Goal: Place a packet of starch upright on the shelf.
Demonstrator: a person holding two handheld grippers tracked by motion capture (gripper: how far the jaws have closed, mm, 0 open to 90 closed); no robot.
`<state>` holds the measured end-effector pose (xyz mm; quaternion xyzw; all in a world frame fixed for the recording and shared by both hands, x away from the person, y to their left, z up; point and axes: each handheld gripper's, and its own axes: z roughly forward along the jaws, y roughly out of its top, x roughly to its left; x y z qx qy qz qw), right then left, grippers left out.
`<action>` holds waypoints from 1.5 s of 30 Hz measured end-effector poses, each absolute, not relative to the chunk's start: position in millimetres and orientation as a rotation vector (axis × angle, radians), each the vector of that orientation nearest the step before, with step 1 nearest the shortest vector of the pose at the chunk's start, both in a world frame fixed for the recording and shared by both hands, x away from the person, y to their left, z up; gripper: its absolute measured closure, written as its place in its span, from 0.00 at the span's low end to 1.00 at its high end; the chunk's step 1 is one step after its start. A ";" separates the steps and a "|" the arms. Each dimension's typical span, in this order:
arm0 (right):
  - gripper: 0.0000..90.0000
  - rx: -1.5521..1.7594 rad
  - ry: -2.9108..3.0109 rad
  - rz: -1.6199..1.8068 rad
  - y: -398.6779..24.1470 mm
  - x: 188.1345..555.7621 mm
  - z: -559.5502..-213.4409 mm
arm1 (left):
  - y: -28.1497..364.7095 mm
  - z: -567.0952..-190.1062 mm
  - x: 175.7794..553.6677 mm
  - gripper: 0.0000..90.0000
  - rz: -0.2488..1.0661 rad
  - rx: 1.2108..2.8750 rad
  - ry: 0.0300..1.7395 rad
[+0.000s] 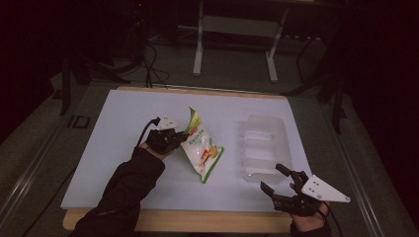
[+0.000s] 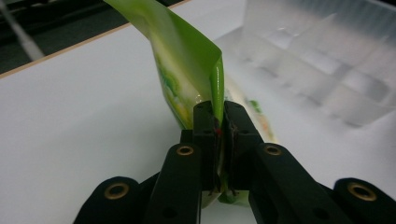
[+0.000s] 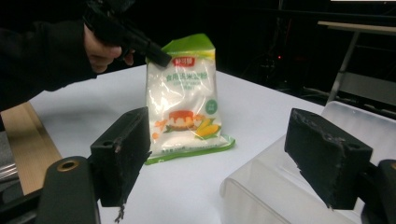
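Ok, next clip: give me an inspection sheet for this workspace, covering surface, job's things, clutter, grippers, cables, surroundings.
Surface: white board on a wood-edged table, dimly lit.
Job's things: green-and-white pouch with a corn picture, top edge lifted, bottom edge on the board; clear plastic tray with compartments to its right, nothing seen in it.
Clutter: nothing seen.
Grippers: left gripper jaws shut on the pouch's upper edge; right gripper jaws open, nothing between them, at the tray's near end.
Cables: one trails from the left gripper along the sleeve; others lie on the floor beyond the table.
Surroundings: dark room, white table frame at the back.
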<state>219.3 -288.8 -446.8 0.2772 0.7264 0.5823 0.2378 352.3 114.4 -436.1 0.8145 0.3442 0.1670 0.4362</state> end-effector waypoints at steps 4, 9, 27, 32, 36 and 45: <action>0.23 0.799 1.998 1.592 -289.5 221.0 -447.5 | 106.2 -431.0 347.8 0.95 0.406 2.040 0.815; 0.23 0.807 1.973 1.599 -290.5 220.7 -446.1 | 97.4 -424.3 342.9 0.95 0.409 2.033 0.787; 0.27 0.832 1.950 1.581 -300.4 220.6 -437.7 | 68.8 -394.1 341.2 0.96 0.411 2.011 0.644; 0.19 0.819 1.995 1.597 -294.7 221.1 -430.9 | 75.7 -376.6 332.4 0.96 0.367 1.978 0.533; 0.16 0.806 2.038 1.618 -289.4 227.8 -423.5 | 83.2 -362.1 325.4 0.96 0.317 1.947 0.428; 0.13 0.719 2.091 1.680 -268.9 250.4 -391.0 | 88.3 -346.9 312.2 0.96 0.222 1.917 0.331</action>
